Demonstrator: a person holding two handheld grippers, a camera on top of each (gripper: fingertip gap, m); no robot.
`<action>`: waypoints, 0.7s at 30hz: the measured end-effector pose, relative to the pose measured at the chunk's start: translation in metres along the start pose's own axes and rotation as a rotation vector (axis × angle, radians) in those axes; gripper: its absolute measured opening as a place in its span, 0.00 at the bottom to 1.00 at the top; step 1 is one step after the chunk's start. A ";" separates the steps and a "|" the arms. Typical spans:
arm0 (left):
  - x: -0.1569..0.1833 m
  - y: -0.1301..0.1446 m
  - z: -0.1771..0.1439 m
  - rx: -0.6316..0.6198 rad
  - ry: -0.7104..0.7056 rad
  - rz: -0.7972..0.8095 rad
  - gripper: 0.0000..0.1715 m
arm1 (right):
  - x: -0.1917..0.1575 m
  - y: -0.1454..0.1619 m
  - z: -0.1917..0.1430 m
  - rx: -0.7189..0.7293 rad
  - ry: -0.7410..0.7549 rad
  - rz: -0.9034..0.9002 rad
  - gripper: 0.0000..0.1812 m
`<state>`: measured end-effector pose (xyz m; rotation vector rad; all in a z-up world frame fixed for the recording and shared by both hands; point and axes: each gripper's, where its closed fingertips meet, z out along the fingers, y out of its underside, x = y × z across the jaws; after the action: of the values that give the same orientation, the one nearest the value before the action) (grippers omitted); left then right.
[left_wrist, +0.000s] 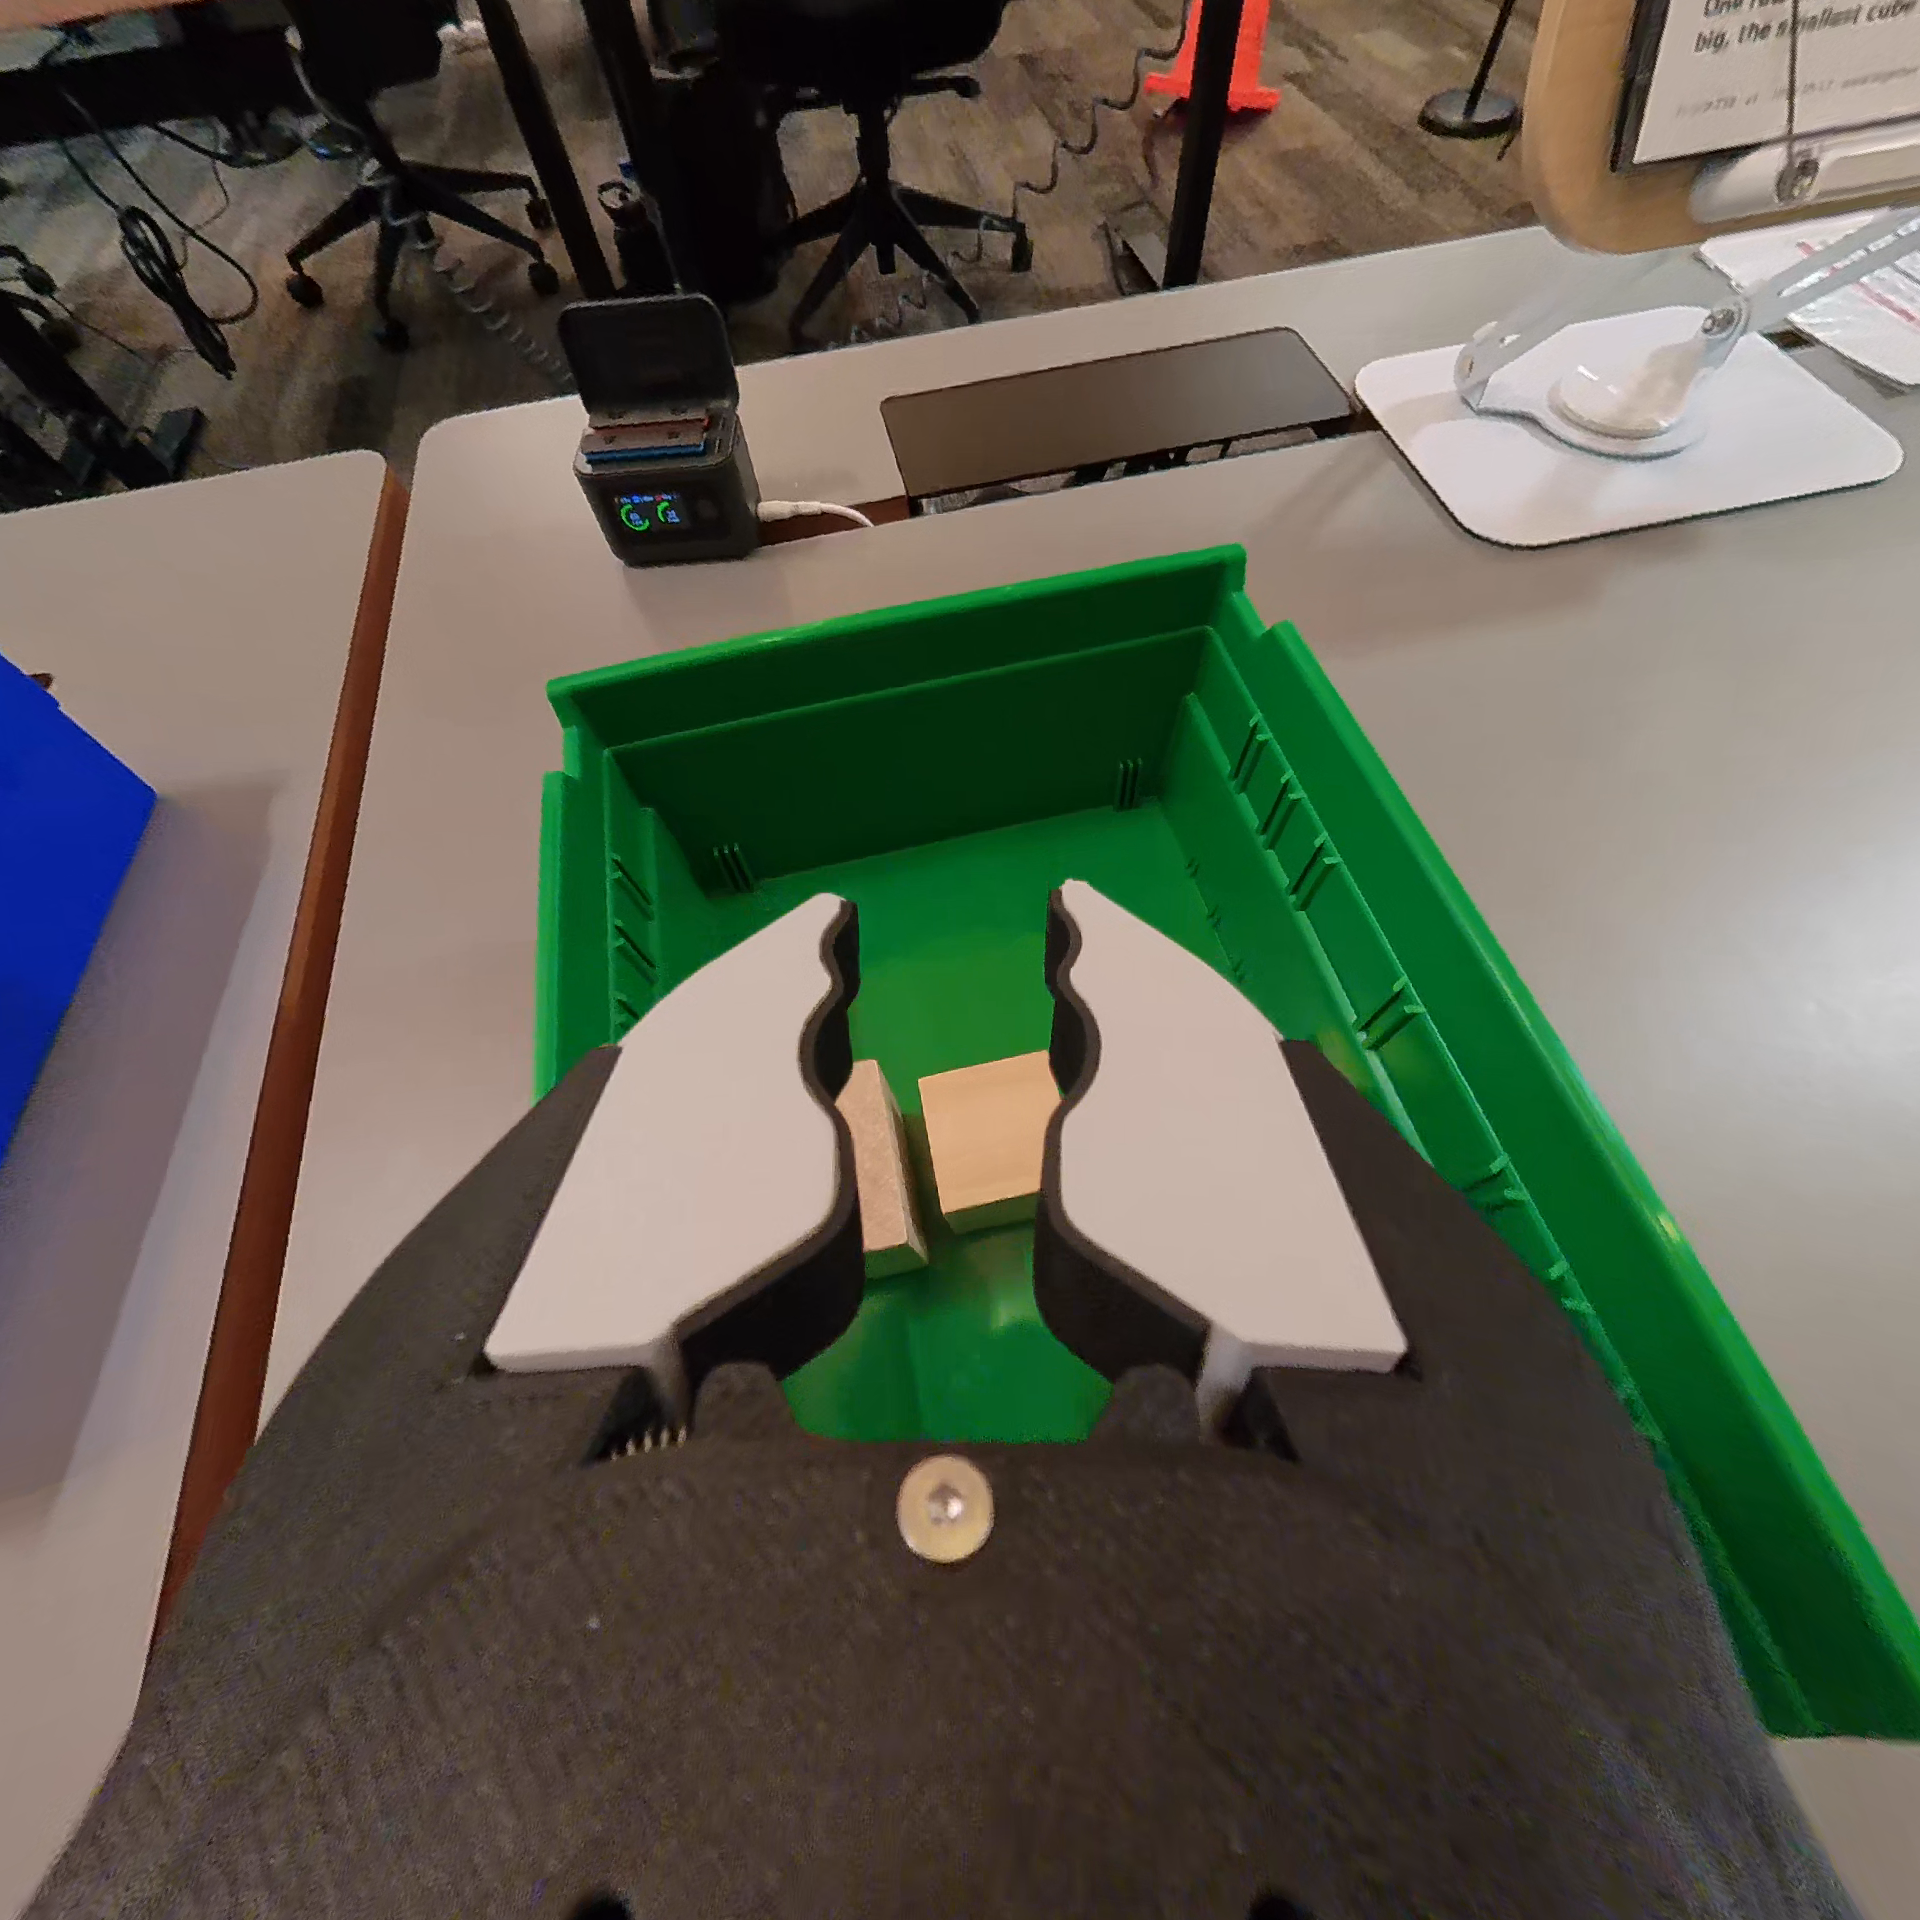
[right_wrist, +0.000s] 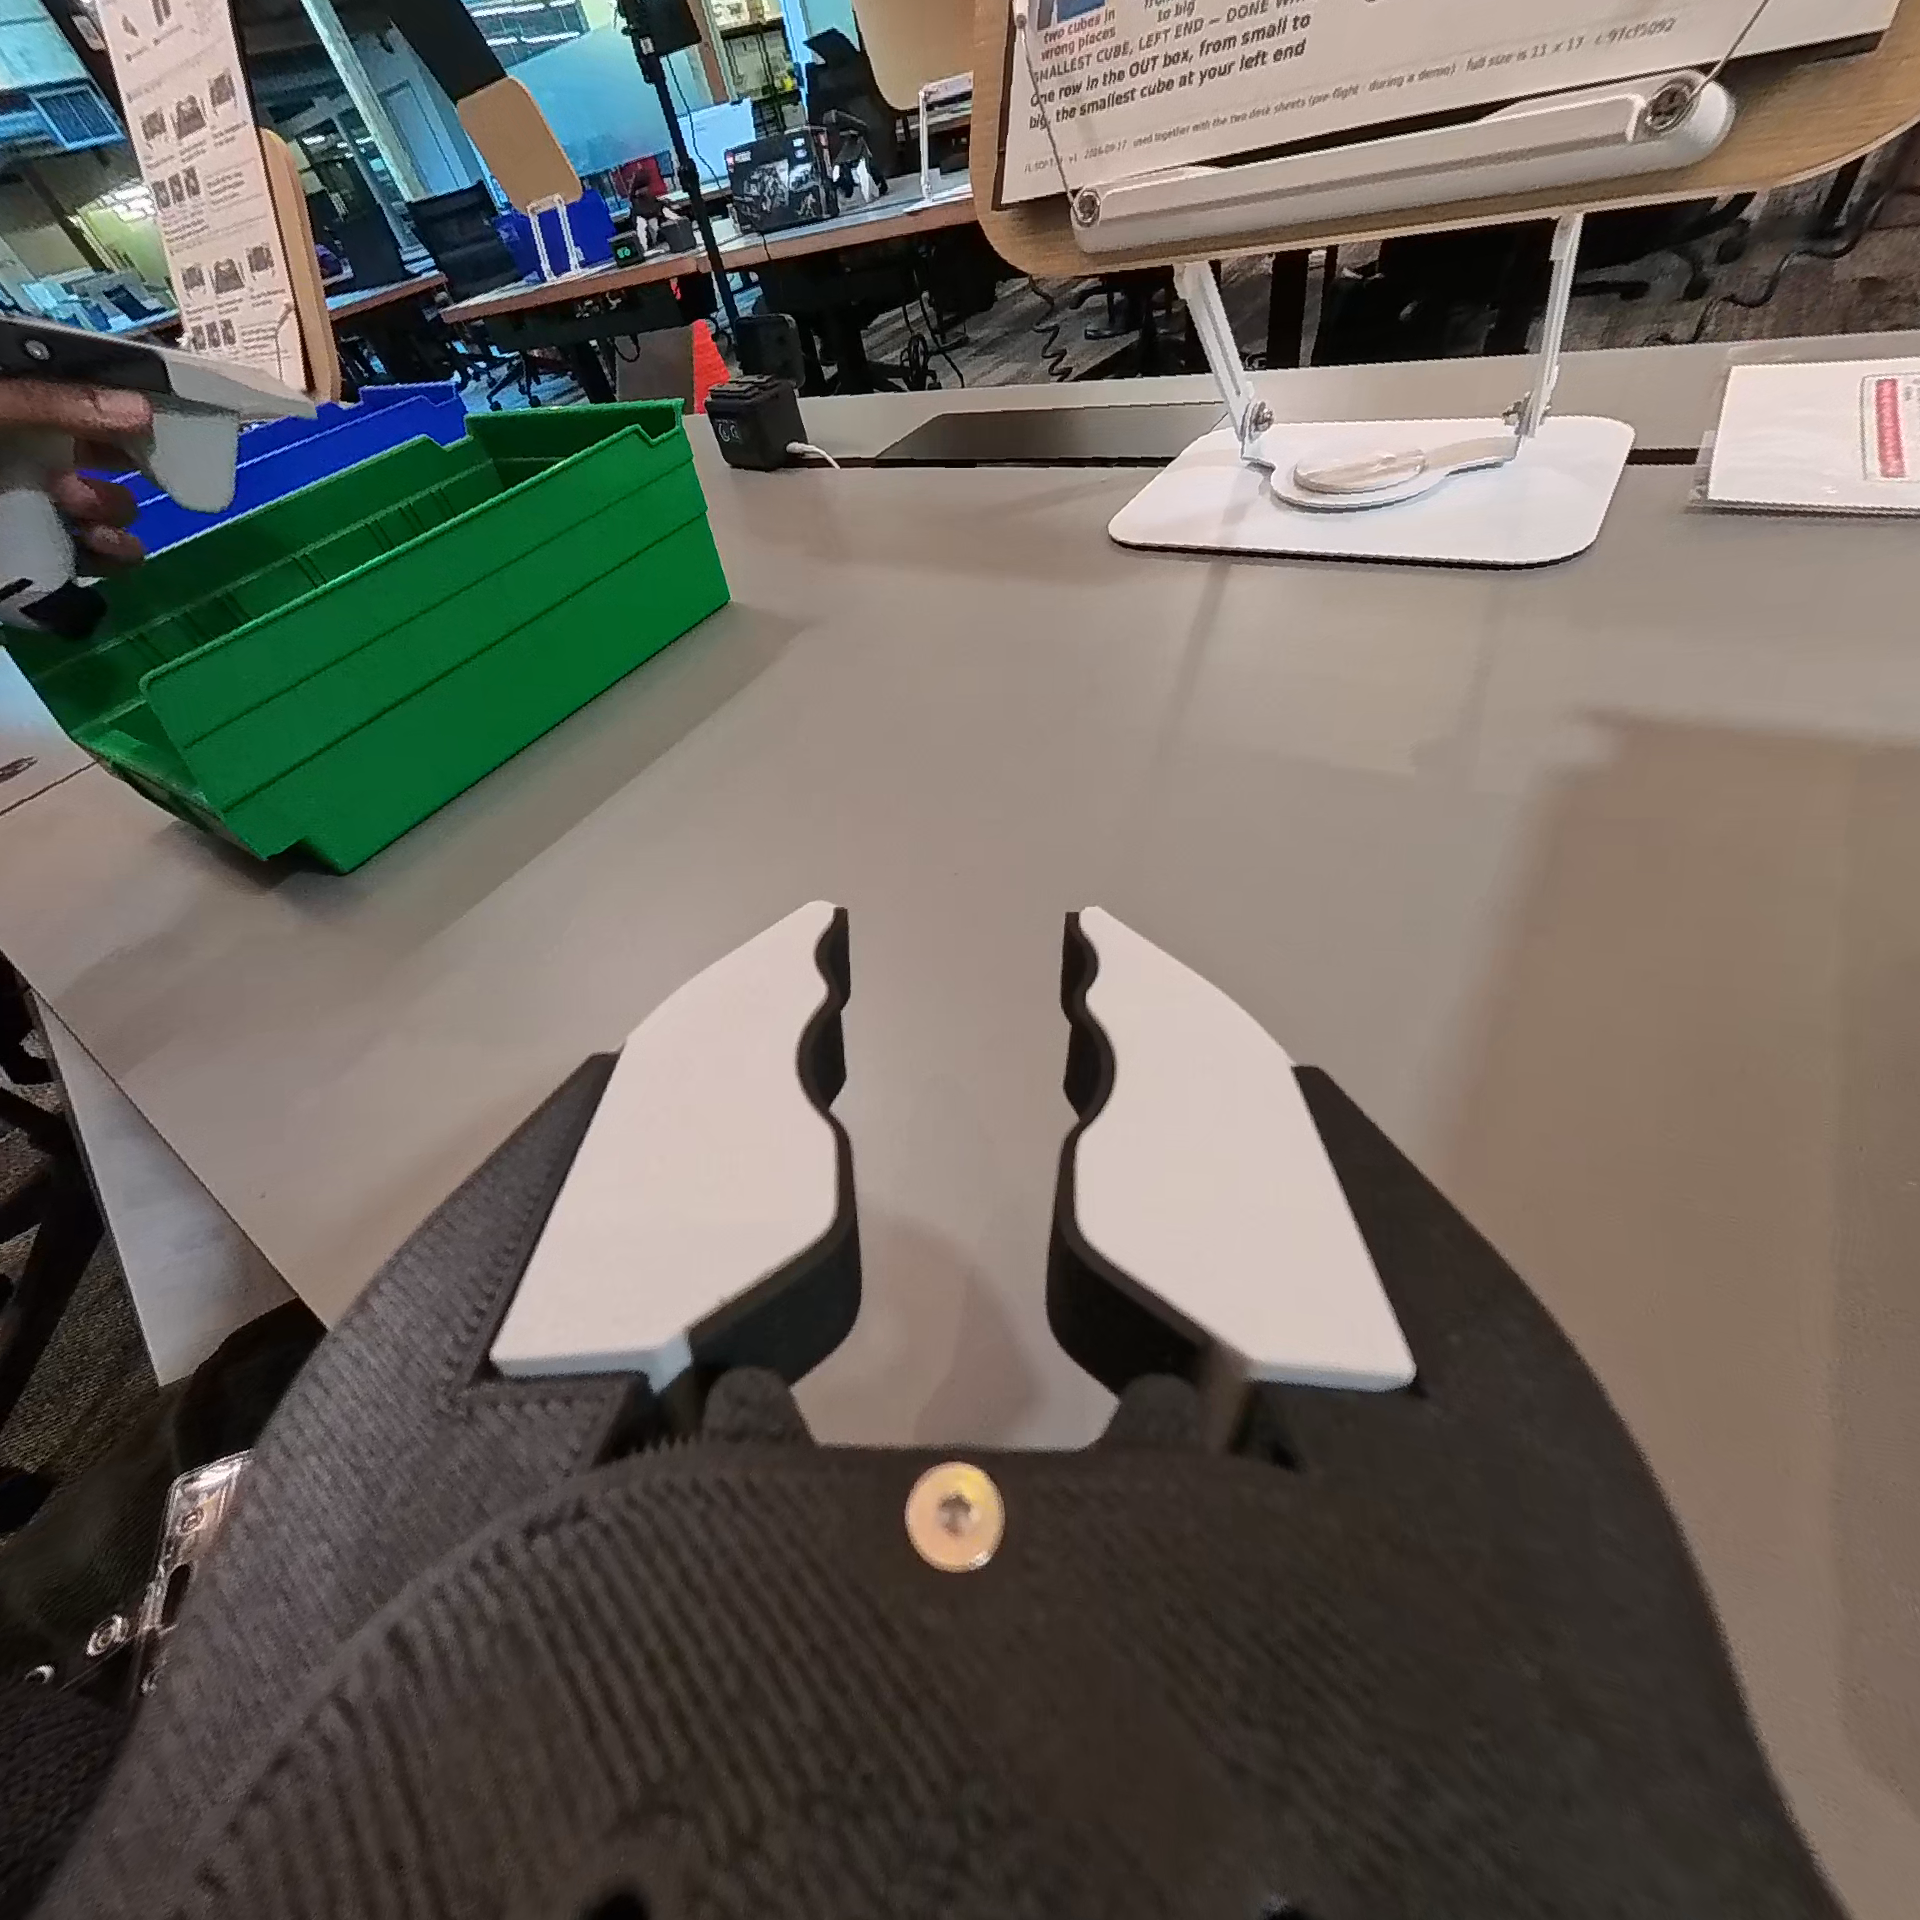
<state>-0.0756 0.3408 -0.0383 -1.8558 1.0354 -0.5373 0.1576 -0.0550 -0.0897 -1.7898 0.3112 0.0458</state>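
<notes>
Between the spread fingers of the left gripper (left_wrist: 951, 904), and below them, two pale wooden blocks lie on the floor of a green bin (left_wrist: 904, 665). The narrow block (left_wrist: 883, 1174) sits close against the inner edge of the left finger; whether it touches cannot be told. The squarer block (left_wrist: 982, 1132) lies just beside it, nearer the right finger. The jaws stand apart with neither block pinched, so the left gripper holds nothing. Ahead of the fingertips the bin floor is bare up to its far wall. Beyond the bin, on the grey table (left_wrist: 1558, 831), stands a small dark charger box (left_wrist: 660, 457) with a lit display, and further to the right a white stand base (left_wrist: 1621, 436). A blue bin (left_wrist: 52, 883) shows off to the left.

The right gripper (right_wrist: 956, 914) hovers over bare table, its fingers parted and empty, nothing between them. Well away to its front left sits the green bin, with the left gripper seen over its near end and a hand (right_wrist: 73, 457) holding it. Straight ahead and farther off stands the white stand base carrying a printed sheet (right_wrist: 1351, 73).

As things lie, both blocks are in the bin and neither is gripped.
</notes>
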 end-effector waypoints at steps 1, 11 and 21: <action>0.001 0.002 0.000 -0.017 0.011 0.007 0.19 | 0.000 0.000 0.000 0.000 0.000 0.000 0.22; 0.011 0.016 -0.006 -0.100 0.112 0.058 0.01 | 0.000 0.000 0.000 -0.001 -0.002 -0.003 0.22; 0.036 0.042 -0.006 -0.248 0.280 0.016 0.06 | -0.001 0.002 0.001 -0.008 -0.002 -0.005 0.22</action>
<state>-0.0779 0.2984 -0.0738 -2.0242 1.3525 -0.6995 0.1564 -0.0542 -0.0916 -1.7983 0.3050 0.0455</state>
